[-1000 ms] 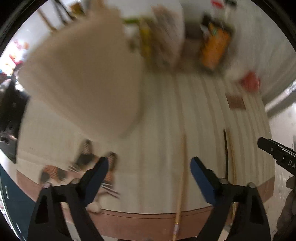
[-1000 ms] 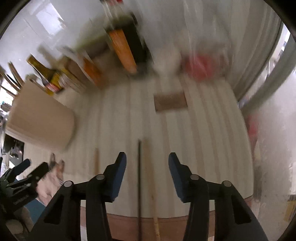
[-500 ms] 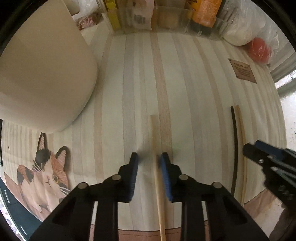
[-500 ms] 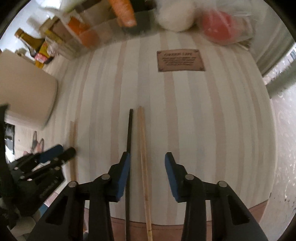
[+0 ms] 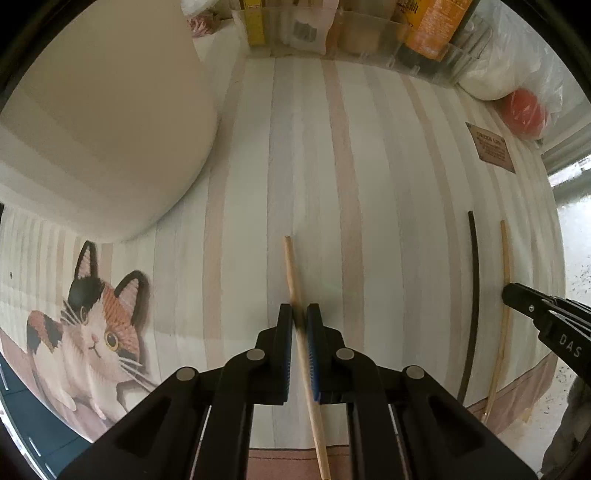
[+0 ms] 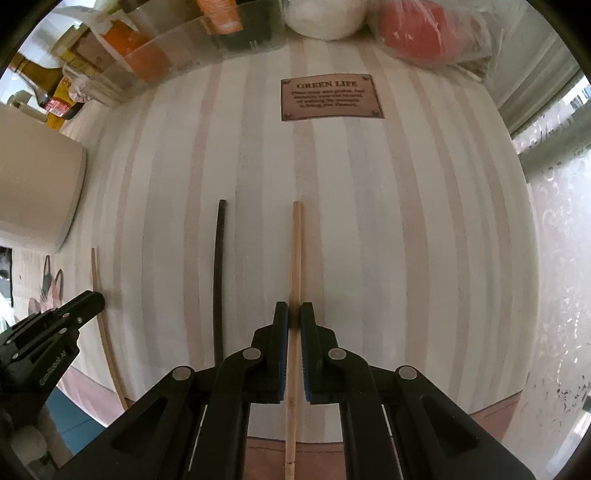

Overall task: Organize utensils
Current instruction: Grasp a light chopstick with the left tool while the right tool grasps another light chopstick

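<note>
Left tongs (image 5: 300, 319) clenched on a light wooden chopstick (image 5: 291, 266), jaws just been closing, stick pinched between the blue pads, lower centre of the left wrist view. Chopstick tilted slightly, tip pointing to mid-frame, other end running past the bottom edge over the brown border of the mat. Rest of it lying on the striped surface (image 5: 369, 166).

Right tongs (image 6: 293, 319) clenched on a second light wooden chopstick (image 6: 295, 251), jaws likewise just been closing, stick caught between the pads, lower centre of the right wrist view, nearly straight up the frame. Black chopstick (image 6: 218, 273) lying free just left of it, parallel, not touching.

In the left wrist view, same black chopstick (image 5: 474, 280) and second wooden one (image 5: 505, 266) at right edge, with right tongs (image 5: 511, 291) seen from the side on the wooden one. In the right wrist view, left tongs (image 6: 94, 301) at lower left, on the first chopstick (image 6: 96, 273).

Large beige container (image 5: 99, 122) upper left of left view, resting on the surface. Cat print (image 5: 92, 332) lower left on the mat. Brown "GREEN LIFE" label (image 6: 330, 98) upper centre of right view. Clear organiser tray with bottles (image 5: 354, 40) along top edge. Red item in plastic bag (image 6: 413, 33) top right.
</note>
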`<state>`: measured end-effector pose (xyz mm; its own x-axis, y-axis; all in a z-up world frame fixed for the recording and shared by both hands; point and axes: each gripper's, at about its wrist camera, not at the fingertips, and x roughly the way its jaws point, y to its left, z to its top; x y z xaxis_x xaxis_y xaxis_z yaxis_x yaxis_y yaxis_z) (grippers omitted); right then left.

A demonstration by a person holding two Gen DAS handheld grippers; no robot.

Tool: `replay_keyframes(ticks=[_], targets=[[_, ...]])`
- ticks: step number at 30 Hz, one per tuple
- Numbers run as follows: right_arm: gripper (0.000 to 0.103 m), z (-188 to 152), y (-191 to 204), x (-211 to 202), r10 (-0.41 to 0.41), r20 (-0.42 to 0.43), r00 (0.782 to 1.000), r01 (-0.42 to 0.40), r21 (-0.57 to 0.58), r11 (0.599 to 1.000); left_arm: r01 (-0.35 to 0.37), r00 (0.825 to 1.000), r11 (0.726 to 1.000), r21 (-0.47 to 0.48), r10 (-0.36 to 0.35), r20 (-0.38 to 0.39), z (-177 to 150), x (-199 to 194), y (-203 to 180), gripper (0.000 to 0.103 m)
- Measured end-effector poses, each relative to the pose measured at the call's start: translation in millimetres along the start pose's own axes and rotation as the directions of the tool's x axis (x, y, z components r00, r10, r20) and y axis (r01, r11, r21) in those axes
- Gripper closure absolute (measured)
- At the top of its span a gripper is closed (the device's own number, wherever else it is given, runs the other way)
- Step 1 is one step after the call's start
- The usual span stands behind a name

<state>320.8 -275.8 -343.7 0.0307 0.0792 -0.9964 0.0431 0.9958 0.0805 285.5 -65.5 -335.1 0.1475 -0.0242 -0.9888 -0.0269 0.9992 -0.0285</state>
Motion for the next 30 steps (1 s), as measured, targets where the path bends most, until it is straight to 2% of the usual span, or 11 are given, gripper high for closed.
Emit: replay_keyframes(ticks=[11,30], targets=[[0.096,13,9,-2,0.009,0.009,1.000,-0.009,0.030,0.999,-0.001,1.000,1.000,0.012,0.001,-0.005,30,9,-15,0.095],[0.096,13,-9,8,0.024,0.032,0.999,-0.025,0.043,0.999,0.000,1.000,1.000,0.014,0.000,0.004,28,7,-18,0.098]])
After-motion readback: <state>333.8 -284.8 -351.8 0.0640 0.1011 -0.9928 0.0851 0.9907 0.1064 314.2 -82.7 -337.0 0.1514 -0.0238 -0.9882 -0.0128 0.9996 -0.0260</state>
